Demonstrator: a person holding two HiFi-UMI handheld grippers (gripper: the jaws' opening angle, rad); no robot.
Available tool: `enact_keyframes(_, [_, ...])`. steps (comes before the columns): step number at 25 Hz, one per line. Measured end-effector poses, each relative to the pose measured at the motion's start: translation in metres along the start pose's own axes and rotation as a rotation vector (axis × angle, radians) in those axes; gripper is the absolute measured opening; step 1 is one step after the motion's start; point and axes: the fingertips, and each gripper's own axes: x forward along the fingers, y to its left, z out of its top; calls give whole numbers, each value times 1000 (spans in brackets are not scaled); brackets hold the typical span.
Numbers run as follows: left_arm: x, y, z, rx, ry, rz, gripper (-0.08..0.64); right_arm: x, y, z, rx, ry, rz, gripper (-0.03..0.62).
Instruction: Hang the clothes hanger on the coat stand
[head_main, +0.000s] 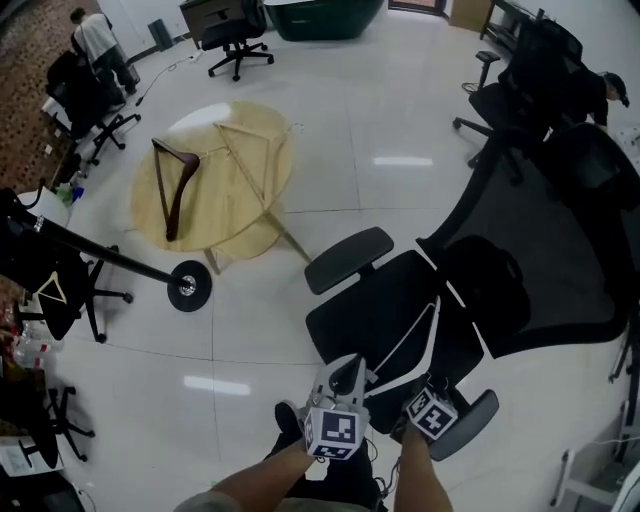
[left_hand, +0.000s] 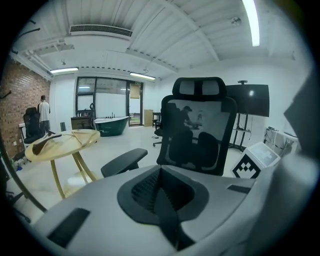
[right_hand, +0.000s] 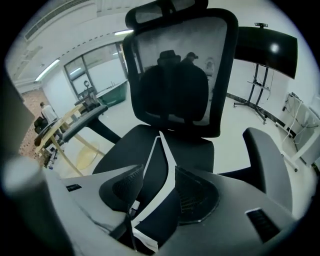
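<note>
Your clothes hanger (head_main: 182, 200) lies flat on the left part of the round table (head_main: 240, 185), far to your left, its long axis running far to near. Your left hand-held gripper (left_hand: 160, 196) is pressed together and empty. Your right hand-held gripper (right_hand: 152, 192) is slightly spread and empty, above the office chair (head_main: 400, 300) seat.

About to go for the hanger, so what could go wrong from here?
The office chair stands between you and the table; you may bump it.
The hanger lies flat on the table, so a grasp might slip.
The left tool is shut and must open first.
</note>
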Motion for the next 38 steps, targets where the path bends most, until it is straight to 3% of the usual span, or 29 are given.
enact_keyframes(7, [85,6,-74,-12,90,13,15,101,1,-41,37,124,-35,178])
enact_keyframes(15, [161,-5,-136,-15,175,-21,17,187,-15,-65,98,209,-76,173])
enact_keyframes(29, [194,-8,-191,-16,260,-9,16,276,-34,-104,180,377,-133,192])
enact_keyframes(38, [203,-2,-197,-25,267,1,15,290,-37,-110,189,364,-195,181])
